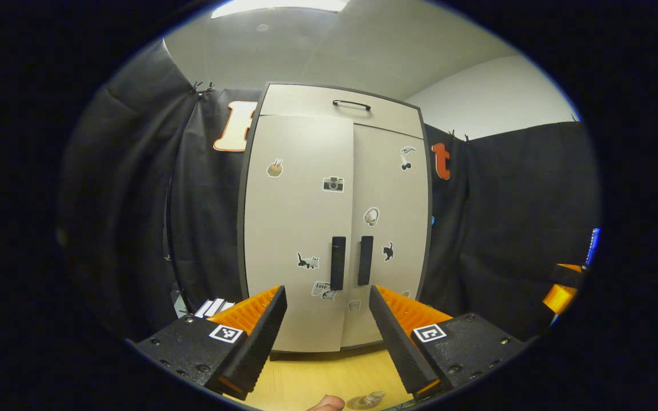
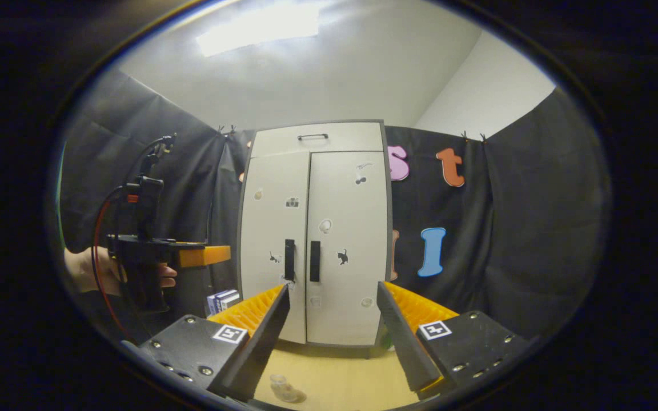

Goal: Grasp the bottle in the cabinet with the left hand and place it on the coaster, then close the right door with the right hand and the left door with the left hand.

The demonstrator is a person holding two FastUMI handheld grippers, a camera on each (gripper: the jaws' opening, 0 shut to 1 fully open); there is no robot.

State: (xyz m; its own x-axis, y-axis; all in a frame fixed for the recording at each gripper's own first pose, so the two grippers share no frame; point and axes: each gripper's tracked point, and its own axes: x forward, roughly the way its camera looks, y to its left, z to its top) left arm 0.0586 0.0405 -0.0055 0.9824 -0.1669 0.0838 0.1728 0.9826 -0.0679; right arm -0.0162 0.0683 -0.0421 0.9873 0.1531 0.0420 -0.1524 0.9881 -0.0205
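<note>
1. Pale grey, both doors of the cabinet (image 1: 334, 228) sit flush, left door (image 1: 297, 228) and right door (image 1: 392, 228) meeting at a narrow seam with the two dark handles (image 1: 352, 261) side by side; by the look of it, the closing steps are done.
2. Clear and small, a bottle (image 2: 284, 391) stands on the wooden counter (image 2: 334, 371) in front of the cabinet, low in the right gripper view. In the left gripper view the same glassy shape (image 1: 366, 401) sits at the bottom edge. Whether a coaster lies under it I cannot tell.
3. My reading: the task is at or near its end, with only pulling back left.
4. The left gripper (image 1: 328, 342) has its fingers spread apart with nothing between them, facing the door seam and clear of it.
5. The right gripper (image 2: 333, 337) is likewise spread and empty, farther back from the cabinet.
6. Open counter lies between grippers and doors. Cloth walls close in on both sides, and the bottle stands just below the fingers, so any drop downward risks knocking it.
</note>
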